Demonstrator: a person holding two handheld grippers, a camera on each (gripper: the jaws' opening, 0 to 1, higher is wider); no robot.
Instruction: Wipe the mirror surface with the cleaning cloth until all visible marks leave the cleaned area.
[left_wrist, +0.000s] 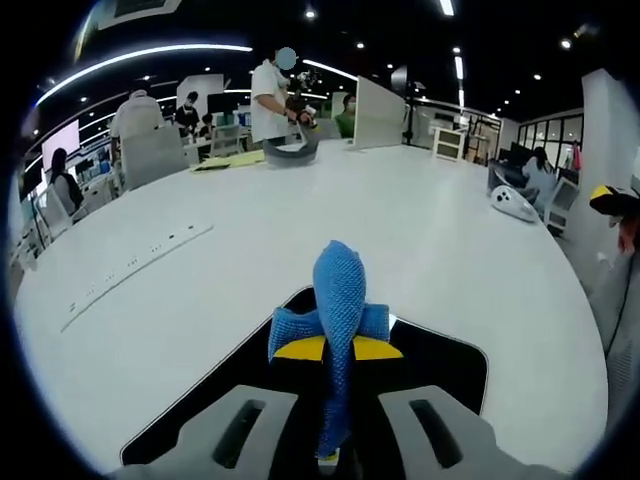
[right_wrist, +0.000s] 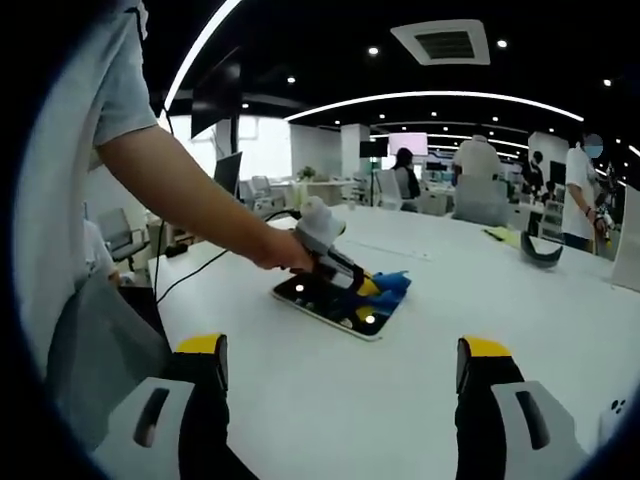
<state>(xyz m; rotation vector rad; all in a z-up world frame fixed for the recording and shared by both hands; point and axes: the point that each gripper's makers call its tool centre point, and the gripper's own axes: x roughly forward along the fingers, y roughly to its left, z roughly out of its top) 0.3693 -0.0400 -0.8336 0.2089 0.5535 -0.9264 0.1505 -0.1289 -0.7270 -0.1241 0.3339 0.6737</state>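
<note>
Left gripper (left_wrist: 335, 455): jaws clamped on a blue knitted cleaning cloth (left_wrist: 338, 320), which is pressed onto the flat dark rectangular mirror (left_wrist: 450, 365) lying on the white table (left_wrist: 450, 230). Wiping looks under way; no marks can be made out, so how much remains is unclear. The right gripper view adds the whole mirror (right_wrist: 315, 298) and the person's hand (right_wrist: 285, 255). Right gripper (right_wrist: 340, 385): jaws wide apart, holding nothing, well short of the mirror.

The cloth (right_wrist: 385, 288) lies on the mirror (right_wrist: 340, 308), which lies flat on the table (right_wrist: 420, 390), well ahead of the right gripper (right_wrist: 340, 375).
</note>
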